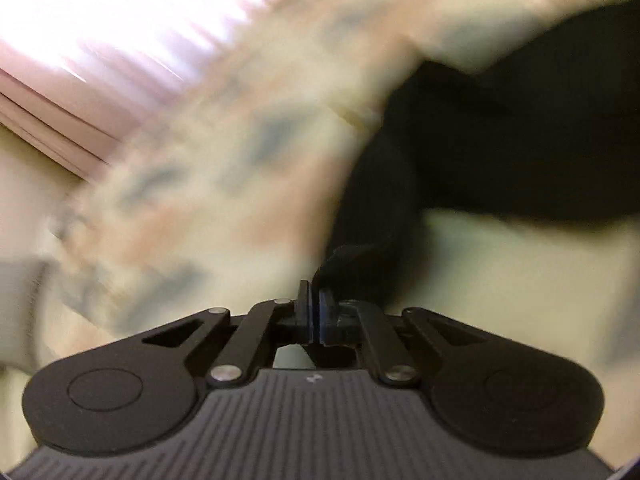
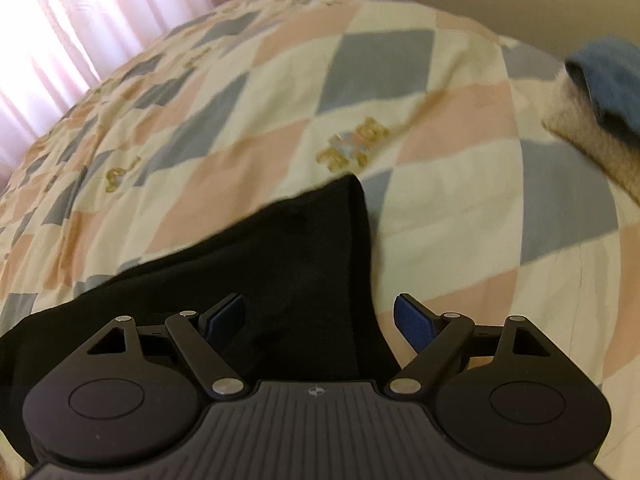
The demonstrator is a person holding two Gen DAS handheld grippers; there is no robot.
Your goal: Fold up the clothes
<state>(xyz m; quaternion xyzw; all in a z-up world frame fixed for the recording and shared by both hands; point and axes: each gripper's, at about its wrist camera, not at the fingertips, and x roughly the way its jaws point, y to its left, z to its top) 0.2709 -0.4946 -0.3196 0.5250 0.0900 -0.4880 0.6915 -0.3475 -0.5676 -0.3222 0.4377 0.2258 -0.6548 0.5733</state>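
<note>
My left gripper [image 1: 314, 300] is clenched on a pinch of the black garment [image 1: 500, 132], a soft matte fabric that rises from between the flat pads and spreads up and to the right in a dark, curving sheet. Everything behind it in that view is smeared by blur. My right gripper [image 2: 320, 316] is released, its blue ribbed pads [image 2: 412, 322] wide apart, hovering over the same black garment [image 2: 280, 264], which lies on the bed [image 2: 460, 184] and tapers to a pointed corner. The bedcover is a smooth quilt of cream, pink and grey-blue diamonds. At the right edge sits a beige nubby cloth [image 2: 588, 136] with a blue cloth [image 2: 612, 76] on it.
</note>
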